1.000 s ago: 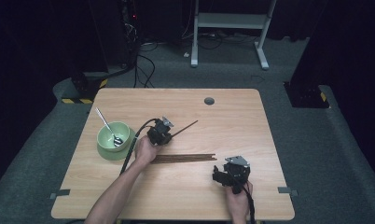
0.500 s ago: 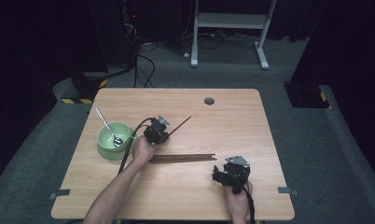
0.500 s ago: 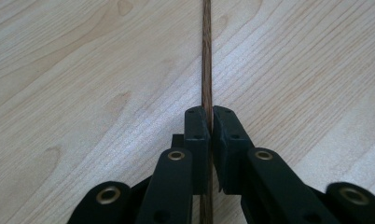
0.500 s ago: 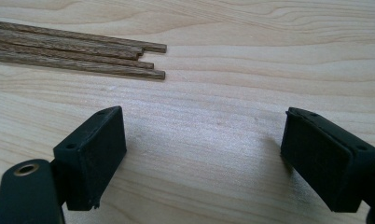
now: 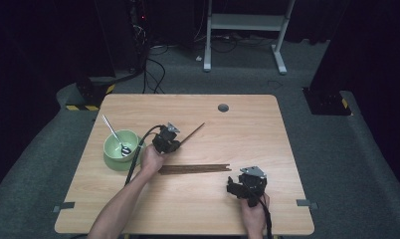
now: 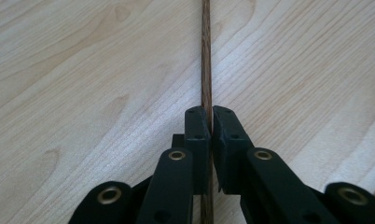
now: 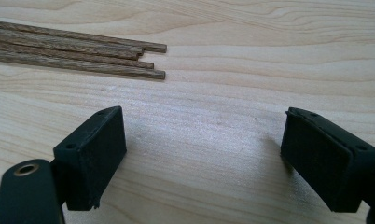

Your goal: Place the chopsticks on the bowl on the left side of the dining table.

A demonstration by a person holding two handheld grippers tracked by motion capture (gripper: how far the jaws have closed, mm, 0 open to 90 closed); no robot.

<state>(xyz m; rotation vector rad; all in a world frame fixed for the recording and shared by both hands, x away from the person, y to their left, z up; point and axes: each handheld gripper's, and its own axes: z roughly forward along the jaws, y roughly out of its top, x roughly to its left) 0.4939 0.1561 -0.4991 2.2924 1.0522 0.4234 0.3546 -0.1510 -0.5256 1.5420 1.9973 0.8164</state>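
High view shows your left tool (image 5: 174, 142) near the middle of the tabletop (image 5: 248, 129), just right of the green bowl (image 5: 119, 149) with a spoon (image 5: 116, 137) in it. Its jaws are clamped on a single chopstick (image 5: 193, 133), which sticks out up and to the right over the wood. Left gripper view confirms it: the pads (image 6: 197, 133) press the thin brown stick (image 6: 206, 56) between them. Your right tool (image 5: 238, 185) sits near the front right of the tabletop, jaws wide apart with nothing between them. The remaining chopsticks (image 5: 195, 169) lie bundled flat between your two hands, and their tips (image 7: 148, 58) appear in the right gripper view.
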